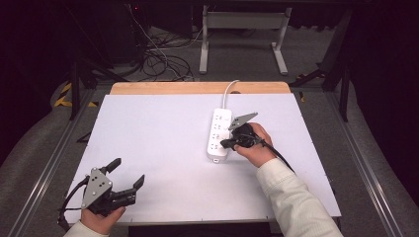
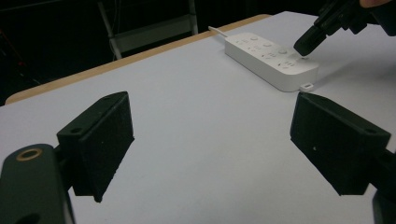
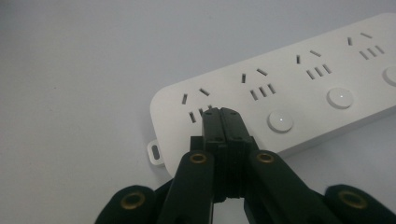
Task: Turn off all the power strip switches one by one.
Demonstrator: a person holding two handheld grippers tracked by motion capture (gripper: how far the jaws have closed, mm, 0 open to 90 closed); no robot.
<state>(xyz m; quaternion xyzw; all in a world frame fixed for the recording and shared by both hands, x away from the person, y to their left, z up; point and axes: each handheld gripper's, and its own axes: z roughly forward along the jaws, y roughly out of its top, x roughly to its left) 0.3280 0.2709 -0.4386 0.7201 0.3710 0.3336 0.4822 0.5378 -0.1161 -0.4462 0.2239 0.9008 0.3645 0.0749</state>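
The white power strip (image 1: 220,134) lies mid-table, long axis running away from the person. The right tongs (image 3: 221,113), pressed together, touch its near-end socket; left tongs (image 1: 127,173), spread apart, wait far off.

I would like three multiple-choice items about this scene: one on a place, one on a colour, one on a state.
1. Where does the power strip lie?
A. on the white table top, right of its middle
B. on the floor
C. at the table's near left corner

2. What colour is the strip?
A. black
B. white
C. orange

3. How do the jaws of the two grippers stand?
A. both open
B. left shut, right open
C. left open, right shut

Answers: 1 A, the high view shows it on the table beside the right gripper. 2 B, its body is white in every view. 3 C, the left gripper has its jaws wide apart, while the right gripper's jaws are pressed together over the strip's end.
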